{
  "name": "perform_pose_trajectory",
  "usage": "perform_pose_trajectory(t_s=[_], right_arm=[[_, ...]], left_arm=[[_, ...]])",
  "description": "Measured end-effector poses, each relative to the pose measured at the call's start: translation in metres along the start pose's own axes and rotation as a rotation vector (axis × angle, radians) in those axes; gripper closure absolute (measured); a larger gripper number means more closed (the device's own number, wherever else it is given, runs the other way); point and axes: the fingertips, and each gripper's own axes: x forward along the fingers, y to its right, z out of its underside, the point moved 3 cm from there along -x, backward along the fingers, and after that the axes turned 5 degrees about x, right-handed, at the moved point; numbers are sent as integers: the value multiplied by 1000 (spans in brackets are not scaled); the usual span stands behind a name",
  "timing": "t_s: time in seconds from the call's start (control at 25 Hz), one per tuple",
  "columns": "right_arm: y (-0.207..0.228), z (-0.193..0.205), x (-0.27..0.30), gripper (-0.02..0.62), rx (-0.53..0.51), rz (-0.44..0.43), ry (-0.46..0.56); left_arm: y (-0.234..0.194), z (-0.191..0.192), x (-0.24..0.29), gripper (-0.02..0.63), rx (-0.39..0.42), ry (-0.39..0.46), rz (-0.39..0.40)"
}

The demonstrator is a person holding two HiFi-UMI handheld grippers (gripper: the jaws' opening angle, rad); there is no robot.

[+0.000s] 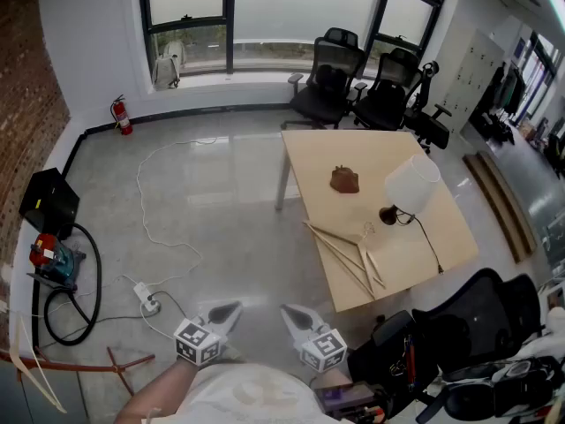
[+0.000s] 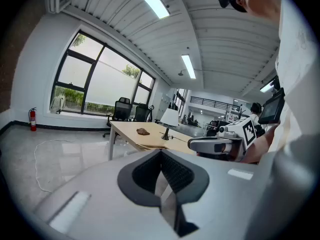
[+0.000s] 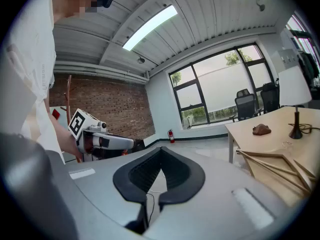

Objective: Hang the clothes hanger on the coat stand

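Jaws of both the left gripper (image 1: 225, 313) and right gripper (image 1: 298, 317) are together, empty; wooden hangers (image 1: 346, 256) lie by the table's (image 1: 318, 157) near edge.

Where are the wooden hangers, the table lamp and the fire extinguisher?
wooden hangers (image 1: 340, 250): head view, middle of the pile on the table.
table lamp (image 1: 412, 184): head view, its white shade.
fire extinguisher (image 1: 122, 118): head view, red body.

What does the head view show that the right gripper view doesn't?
Only the head view: the power strip on the floor and the black chair beside the person. Only the right gripper view: the ceiling lights. Both: the table, wooden hangers, lamp, fire extinguisher and left gripper.
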Motion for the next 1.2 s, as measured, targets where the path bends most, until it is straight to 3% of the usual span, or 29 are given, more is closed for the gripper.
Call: perform_pose_trajectory(t_s=[0.32, 0.68, 1.2], right_arm=[[-4, 8, -42, 583, 17, 33, 56], [-3, 24, -78, 583, 20, 80, 47], [17, 34, -137, 583, 67, 211, 80]], left_arm=[[39, 18, -9, 604, -12, -27, 6], [77, 28, -6, 604, 4, -50, 48], [128, 17, 23, 604, 69, -92, 166]])
